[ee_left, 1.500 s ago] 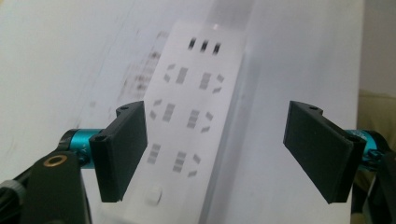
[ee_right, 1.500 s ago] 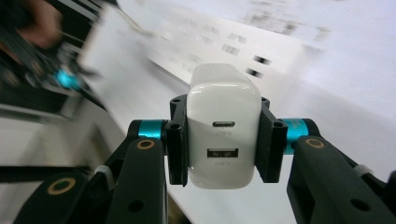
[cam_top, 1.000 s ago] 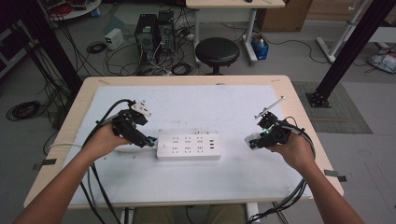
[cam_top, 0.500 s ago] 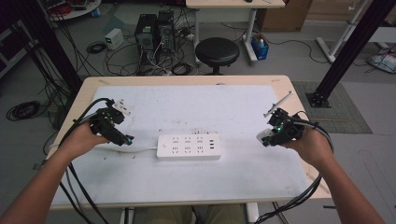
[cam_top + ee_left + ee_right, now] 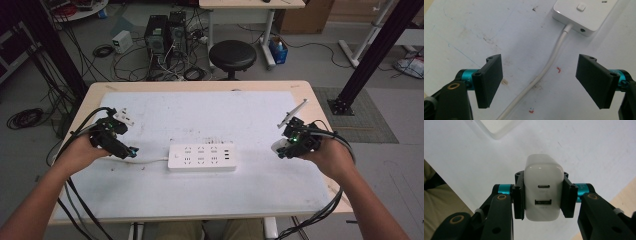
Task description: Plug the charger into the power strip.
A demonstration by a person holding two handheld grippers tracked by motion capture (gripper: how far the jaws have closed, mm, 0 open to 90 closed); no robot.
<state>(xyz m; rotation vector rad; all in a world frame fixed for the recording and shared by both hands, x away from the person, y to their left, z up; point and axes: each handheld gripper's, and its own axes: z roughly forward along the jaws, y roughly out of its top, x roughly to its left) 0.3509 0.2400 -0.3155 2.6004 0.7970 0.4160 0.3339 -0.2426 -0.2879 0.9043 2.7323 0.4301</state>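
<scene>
While a white USB charger is clamped between the jaws of the right gripper at three o'clock, nothing is yet plugged into the power strip at table centre. At nine o'clock the left gripper is held wide open and empty above the strip's cord. Plugging in is judged still to be done.

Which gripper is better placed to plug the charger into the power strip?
Right. The right gripper is already shut on the white USB charger, beside the power strip. The left gripper is open, holding nothing, straddling the strip's cable.
</scene>
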